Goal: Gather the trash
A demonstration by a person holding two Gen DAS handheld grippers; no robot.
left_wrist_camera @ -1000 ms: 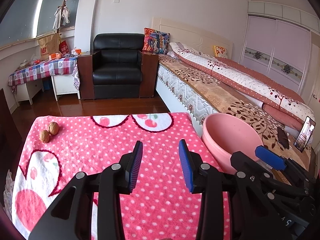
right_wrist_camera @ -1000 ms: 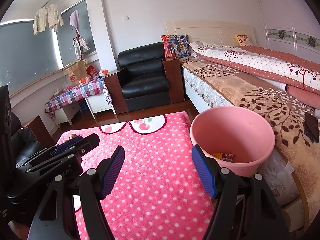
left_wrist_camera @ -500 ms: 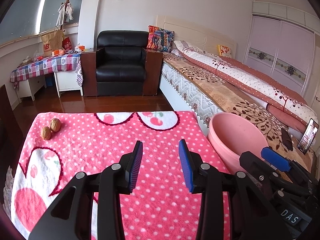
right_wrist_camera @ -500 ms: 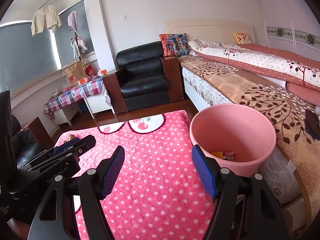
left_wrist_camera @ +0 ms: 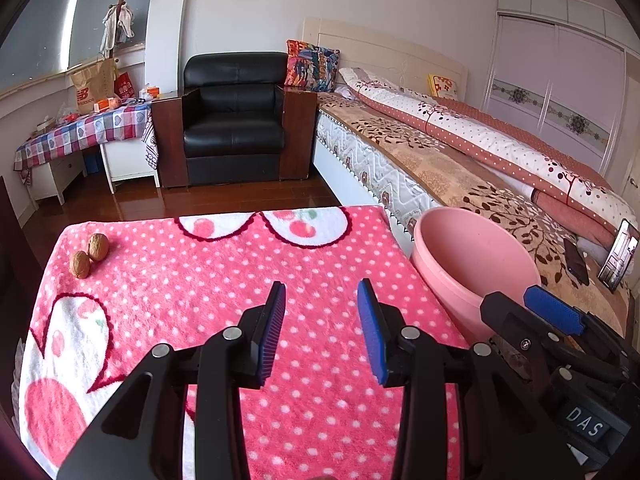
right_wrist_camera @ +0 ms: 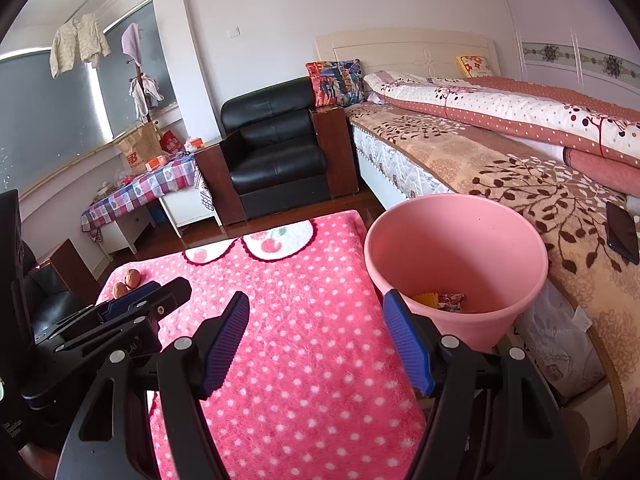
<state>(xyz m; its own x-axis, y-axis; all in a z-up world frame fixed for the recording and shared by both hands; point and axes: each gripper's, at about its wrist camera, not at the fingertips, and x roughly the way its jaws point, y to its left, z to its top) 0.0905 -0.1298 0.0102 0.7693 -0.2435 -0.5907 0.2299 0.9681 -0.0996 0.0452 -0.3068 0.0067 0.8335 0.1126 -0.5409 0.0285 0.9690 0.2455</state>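
Note:
Two brown walnuts (left_wrist_camera: 89, 254) lie at the far left corner of the pink polka-dot cloth (left_wrist_camera: 224, 280); the right wrist view shows these walnuts (right_wrist_camera: 128, 282) just beyond the left tool. A pink bucket (right_wrist_camera: 456, 264) stands off the cloth's right edge, with wrappers (right_wrist_camera: 442, 302) at its bottom. My left gripper (left_wrist_camera: 321, 300) hovers open over the middle of the cloth with nothing between its blue pads. My right gripper (right_wrist_camera: 316, 312) is open too, empty, its right finger (right_wrist_camera: 406, 340) in front of the bucket's wall.
A bed (left_wrist_camera: 460, 168) runs along the right, with a dark phone (right_wrist_camera: 622, 232) on its blanket. A black armchair (left_wrist_camera: 234, 120) stands beyond the cloth, and a checked side table (left_wrist_camera: 84, 136) with bags sits at the far left. Wooden floor lies between.
Both views have shifted slightly, with the room sitting a little differently in frame. The grippers keep the same opening and the walnuts have not moved on the cloth.

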